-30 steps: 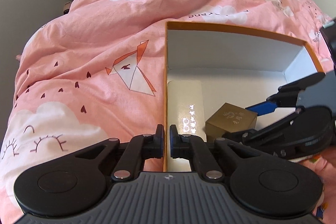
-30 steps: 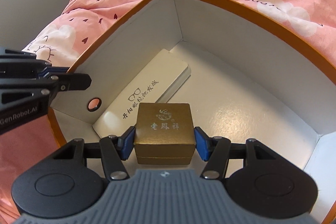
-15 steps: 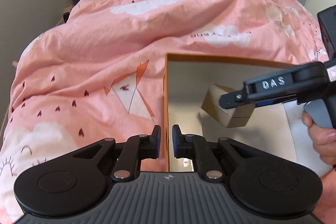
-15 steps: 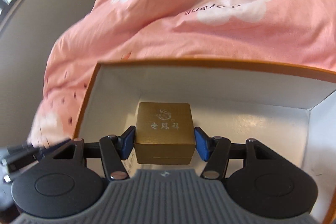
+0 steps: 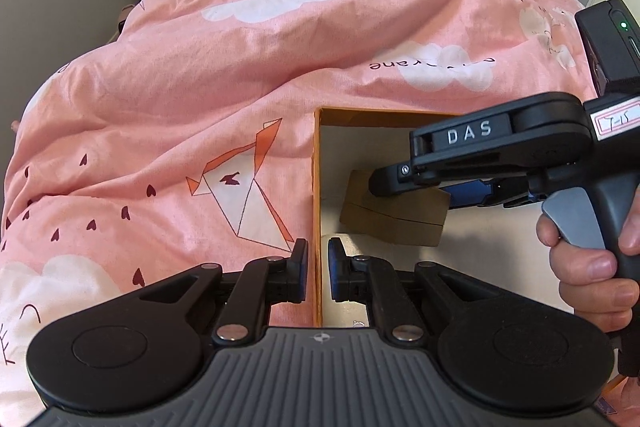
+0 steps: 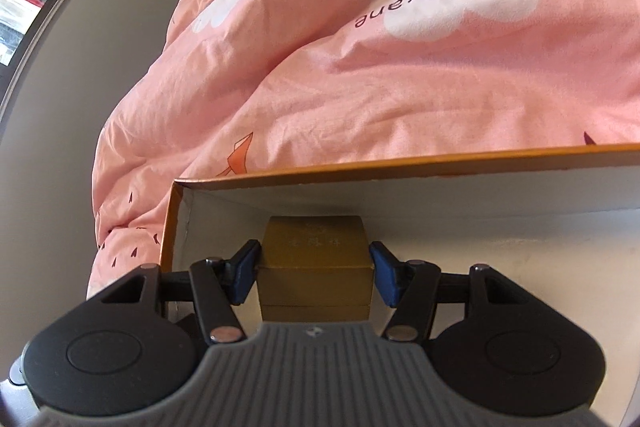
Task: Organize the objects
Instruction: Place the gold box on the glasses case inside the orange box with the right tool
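The gold box (image 6: 314, 247) sits squarely between the blue pads (image 6: 246, 269) of the right gripper (image 6: 315, 255), in the lower middle of the right wrist view. A pad lies against each of its side faces. The jaws have just been opening a little, with the box between them and the pads touching it. From the left wrist view the box (image 5: 392, 219) shows right of centre, tilted, under the black finger marked "DAS". A hand (image 5: 588, 267) grips the handle at the right edge.

The box is a small cube in dull metallic gold. A seam runs round it where the lid meets the base, and faint printed characters mark its top, too blurred to read. It is inside the orange carton (image 6: 400, 163), near the far left corner of the white interior. Whether it touches the floor I cannot tell.

The left gripper (image 5: 317, 267), bottom centre of its view, has its jaws nearly pressed together, pinching the carton's left wall (image 5: 317, 187). The carton rests on a pink duvet (image 5: 200, 87) printed with clouds and origami cranes.
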